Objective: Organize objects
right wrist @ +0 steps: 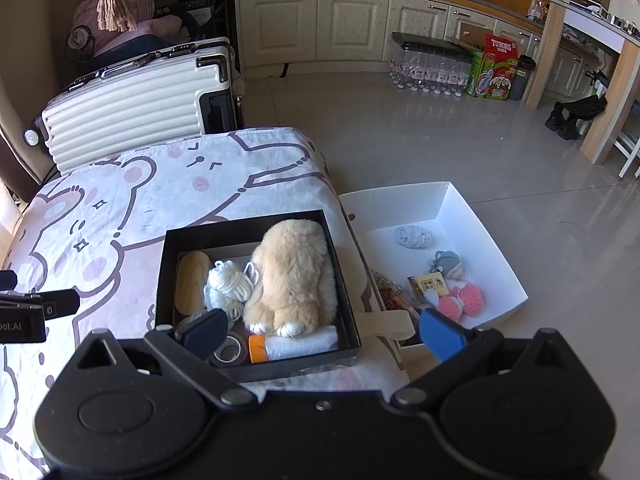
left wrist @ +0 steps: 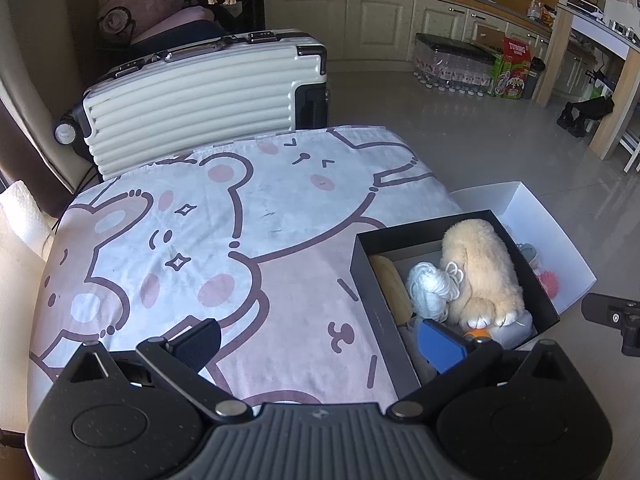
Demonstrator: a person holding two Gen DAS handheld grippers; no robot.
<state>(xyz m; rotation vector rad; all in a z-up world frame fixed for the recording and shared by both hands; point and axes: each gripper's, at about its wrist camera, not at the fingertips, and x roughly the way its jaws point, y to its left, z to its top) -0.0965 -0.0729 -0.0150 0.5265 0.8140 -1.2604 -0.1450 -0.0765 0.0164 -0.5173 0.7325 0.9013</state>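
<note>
Left tongs [left wrist: 320, 344] spread wide, empty; right tongs [right wrist: 322, 334] likewise.

Support surface: a table covered by a cartoon-bear cloth [right wrist: 120, 208].
Directly on cloth: a black box [right wrist: 256, 224], near the right edge.
Beside table, lower: a white tray [right wrist: 492, 248].
Rest of cloth: bare.

I am working in a home, in an open kitchen and living space. Cream kitchen cabinets [right wrist: 352, 24] under a dark countertop are running along the far wall, packs of bottled water [right wrist: 432, 64] are standing on the glossy tiled floor [right wrist: 400, 148], and a white hard-shell suitcase [right wrist: 136, 104] is lying at far left behind a cartoon-bear bedsheet [left wrist: 208, 224].
</note>
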